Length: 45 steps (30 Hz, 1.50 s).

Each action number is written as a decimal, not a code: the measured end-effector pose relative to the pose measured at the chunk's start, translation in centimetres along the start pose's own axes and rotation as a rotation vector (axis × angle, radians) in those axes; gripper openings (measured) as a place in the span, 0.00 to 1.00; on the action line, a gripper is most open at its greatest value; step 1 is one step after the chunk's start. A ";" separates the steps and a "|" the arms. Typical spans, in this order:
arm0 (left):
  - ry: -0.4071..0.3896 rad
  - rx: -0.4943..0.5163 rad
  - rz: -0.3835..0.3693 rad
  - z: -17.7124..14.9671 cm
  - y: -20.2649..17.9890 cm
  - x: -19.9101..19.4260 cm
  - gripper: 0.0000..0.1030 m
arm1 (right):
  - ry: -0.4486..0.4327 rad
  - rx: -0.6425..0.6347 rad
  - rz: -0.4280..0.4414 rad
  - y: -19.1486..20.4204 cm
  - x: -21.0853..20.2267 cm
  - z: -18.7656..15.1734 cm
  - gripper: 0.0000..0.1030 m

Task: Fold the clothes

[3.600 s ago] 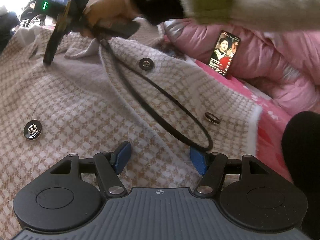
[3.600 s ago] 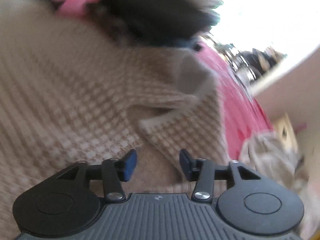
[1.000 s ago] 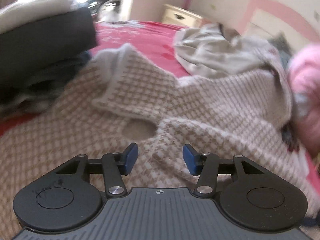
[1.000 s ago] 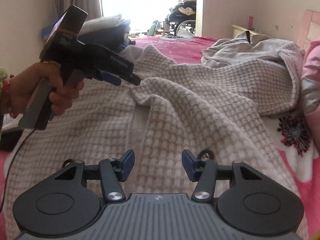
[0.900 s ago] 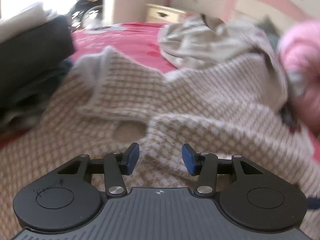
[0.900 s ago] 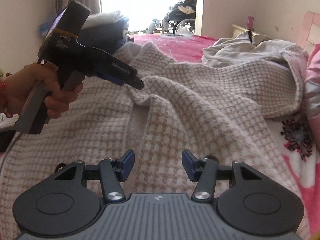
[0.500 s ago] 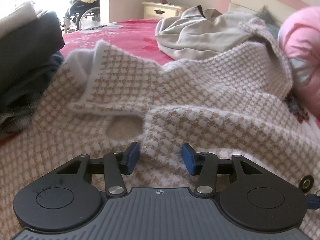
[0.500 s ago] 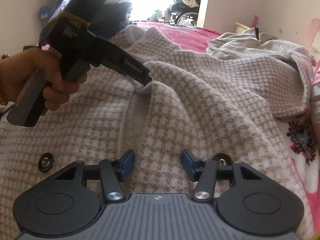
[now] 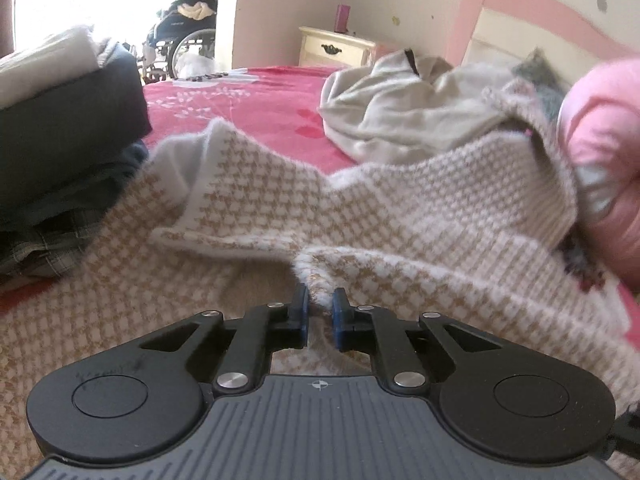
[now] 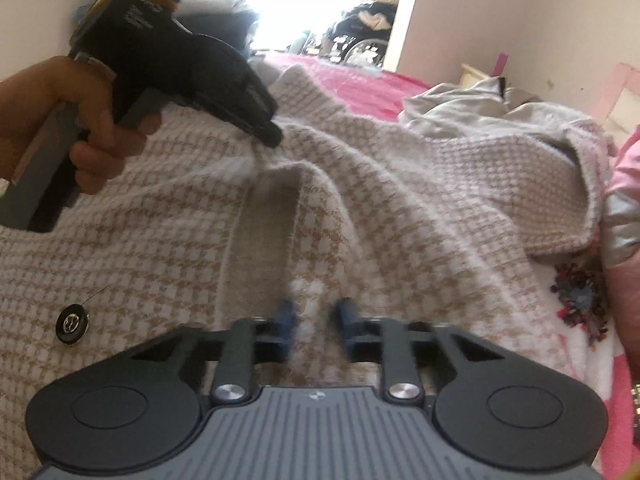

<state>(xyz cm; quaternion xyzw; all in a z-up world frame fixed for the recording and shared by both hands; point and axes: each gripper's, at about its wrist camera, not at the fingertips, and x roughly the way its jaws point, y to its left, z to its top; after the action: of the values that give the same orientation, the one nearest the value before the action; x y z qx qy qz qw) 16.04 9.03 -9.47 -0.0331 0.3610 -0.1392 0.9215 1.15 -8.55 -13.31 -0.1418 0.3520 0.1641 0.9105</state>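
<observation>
A beige-and-white houndstooth coat [image 9: 400, 216] lies spread over the red bed. My left gripper [image 9: 319, 308] is shut on the coat's fuzzy front edge near the collar, with a fold of fabric pinched between its blue pads. In the right wrist view the same gripper [image 10: 274, 138], held by a hand [image 10: 92, 148], bites the cloth at the upper left. My right gripper [image 10: 316, 312] sits lower on the coat [image 10: 400, 200]. Its blurred jaws are closing, with a ridge of the front panel caught between them. A black button [image 10: 72, 324] shows on the left panel.
A stack of folded dark clothes [image 9: 60, 128] sits at the left on the red sheet [image 9: 260, 108]. A crumpled beige garment [image 9: 400, 120] lies behind the coat, with pink bedding [image 9: 608, 160] at the right. A cream nightstand [image 9: 336, 46] and a wheelchair [image 9: 180, 48] stand further back.
Both grippers' jaws went from wide apart to nearly together, each taking hold of coat fabric. The left gripper's tips settled onto the front edge by the collar.
</observation>
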 end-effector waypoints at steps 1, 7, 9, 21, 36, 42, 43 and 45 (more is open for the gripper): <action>-0.003 -0.012 -0.006 0.3 0.3 -0.3 0.09 | -0.009 0.012 0.005 -0.4 -0.4 0.1 0.11; -0.009 -0.030 -0.051 1.8 1.7 -1.9 0.09 | -0.050 0.134 0.210 -3.2 -3.6 1.0 0.10; 0.000 0.023 -0.047 1.7 1.6 -1.8 0.09 | -0.039 0.147 0.270 -3.5 -3.8 1.4 0.10; 0.110 0.236 0.039 -0.6 1.2 1.2 0.18 | 0.092 0.136 0.343 -2.1 -0.2 0.8 0.17; 0.006 0.037 0.125 -0.2 4.1 -3.8 0.42 | 0.048 0.628 0.434 -12.4 -5.4 -3.5 0.42; 0.001 0.223 -0.049 -2.5 -3.2 -7.5 0.44 | 0.069 0.518 0.452 -11.3 -11.1 -4.9 0.42; 0.016 0.252 -0.082 -3.4 -4.5 -7.7 0.44 | 0.074 0.492 0.448 -10.7 -11.9 -5.1 0.42; 0.047 0.317 -0.141 -5.2 -7.0 -8.0 0.44 | 0.091 0.461 0.431 -10.0 -13.3 -5.7 0.42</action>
<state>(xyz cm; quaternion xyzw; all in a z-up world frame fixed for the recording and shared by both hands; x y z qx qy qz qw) 5.29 4.76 -6.97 0.0906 0.3527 -0.2595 0.8945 -7.53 -22.42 -6.83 0.1391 0.4421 0.2628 0.8462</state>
